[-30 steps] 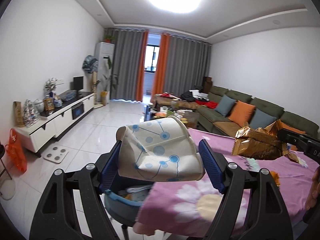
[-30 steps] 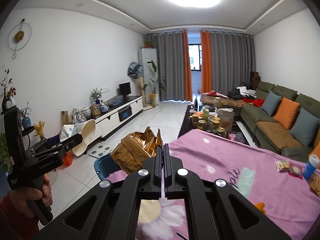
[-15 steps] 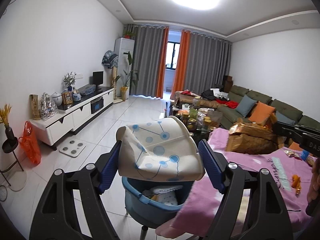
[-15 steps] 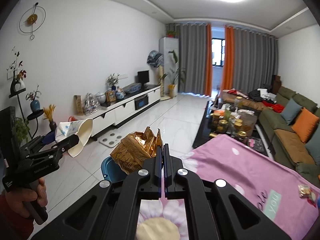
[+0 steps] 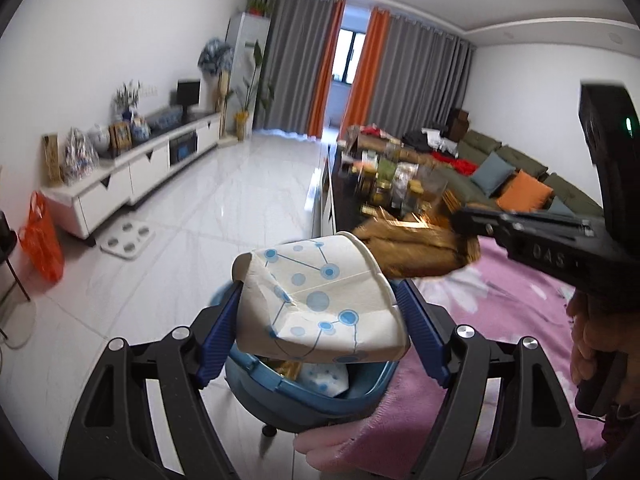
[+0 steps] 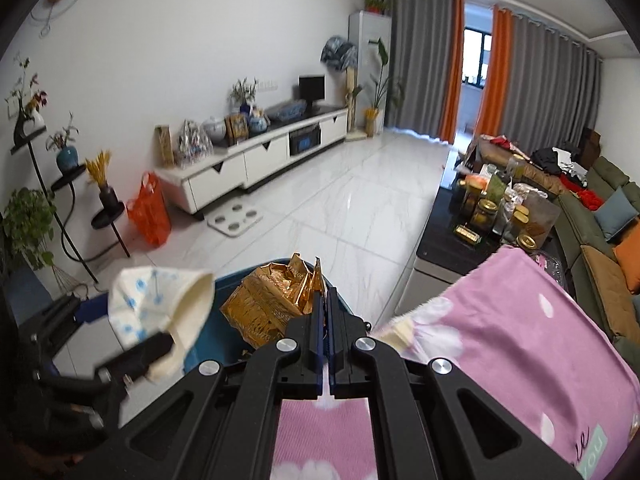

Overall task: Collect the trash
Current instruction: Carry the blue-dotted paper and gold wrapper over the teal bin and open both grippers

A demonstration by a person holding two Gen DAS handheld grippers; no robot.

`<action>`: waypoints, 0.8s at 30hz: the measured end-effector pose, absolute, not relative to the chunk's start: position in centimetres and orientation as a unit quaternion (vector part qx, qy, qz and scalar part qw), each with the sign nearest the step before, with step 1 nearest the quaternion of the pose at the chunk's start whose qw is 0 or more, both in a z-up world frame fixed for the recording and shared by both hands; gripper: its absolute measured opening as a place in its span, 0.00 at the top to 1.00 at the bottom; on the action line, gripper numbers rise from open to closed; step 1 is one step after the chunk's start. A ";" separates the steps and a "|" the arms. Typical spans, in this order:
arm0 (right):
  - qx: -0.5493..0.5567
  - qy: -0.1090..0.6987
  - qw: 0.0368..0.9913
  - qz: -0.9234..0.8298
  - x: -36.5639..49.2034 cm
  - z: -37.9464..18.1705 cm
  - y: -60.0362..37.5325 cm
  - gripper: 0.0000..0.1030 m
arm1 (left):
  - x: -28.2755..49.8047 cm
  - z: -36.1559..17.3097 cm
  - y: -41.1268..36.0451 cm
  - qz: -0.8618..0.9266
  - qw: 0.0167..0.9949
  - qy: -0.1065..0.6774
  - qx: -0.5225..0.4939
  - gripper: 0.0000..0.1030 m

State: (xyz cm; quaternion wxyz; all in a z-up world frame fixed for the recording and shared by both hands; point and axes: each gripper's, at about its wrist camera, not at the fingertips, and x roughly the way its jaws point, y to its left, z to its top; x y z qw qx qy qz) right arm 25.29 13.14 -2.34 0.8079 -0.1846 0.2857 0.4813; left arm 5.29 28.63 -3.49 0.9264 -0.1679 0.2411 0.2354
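Holding a crushed paper cup (image 5: 320,304) with blue dots between its blue pads, the left gripper (image 5: 320,320) hangs over the blue trash bin (image 5: 296,392), where other scraps already lie. Beside it, the right gripper (image 6: 325,312) has its fingers pressed together on the edge of a crumpled gold foil wrapper (image 6: 268,304), which sits just above the bin's rim, near the cup. A pink flowered cloth (image 6: 500,344) covers the surface next to the bin
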 end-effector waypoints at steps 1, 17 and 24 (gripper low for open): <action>-0.189 0.296 0.803 0.482 25.6 -2.8 14.1 0.99 | 6.1 -4.4 29.2 0.234 0.923 0.250 -0.177 0.27; -0.257 0.352 0.769 0.467 27.0 -7.9 20.9 0.98 | 13.9 -14.1 34.1 0.228 0.891 0.333 -0.208 0.26; -0.256 0.359 0.767 0.466 27.0 -8.5 21.3 0.87 | 15.8 -15.7 35.5 0.232 0.883 0.347 -0.214 0.22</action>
